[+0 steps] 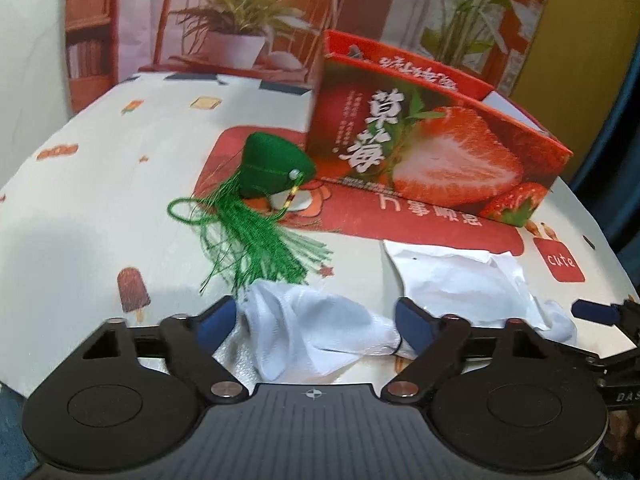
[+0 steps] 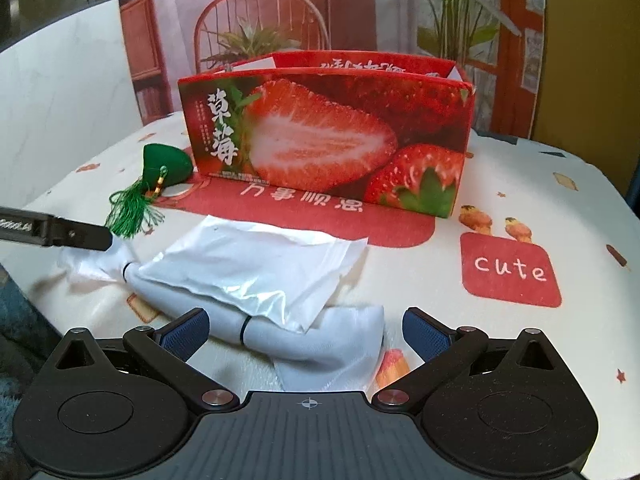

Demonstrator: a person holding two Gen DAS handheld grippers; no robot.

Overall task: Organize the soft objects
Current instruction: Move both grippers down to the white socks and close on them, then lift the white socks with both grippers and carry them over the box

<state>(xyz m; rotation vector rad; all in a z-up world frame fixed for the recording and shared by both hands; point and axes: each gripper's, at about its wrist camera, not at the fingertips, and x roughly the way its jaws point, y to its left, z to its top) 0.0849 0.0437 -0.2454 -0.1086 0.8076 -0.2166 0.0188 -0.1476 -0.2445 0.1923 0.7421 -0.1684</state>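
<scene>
My left gripper (image 1: 316,318) straddles one end of the white cloth roll (image 2: 280,332), pads not pressing; right gripper (image 2: 306,330) gapes around the other end. Strawberry box (image 2: 324,136) blocks far side, green sachet (image 1: 276,170) far left; bare tablecloth (image 2: 560,360) to the right.

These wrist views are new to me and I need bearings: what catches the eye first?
The red strawberry box stands open-topped at the back of the table. Left of it lies a green tasselled pouch. In front, a white cloth roll under a clear plastic bag stretches between both tongs.
</scene>
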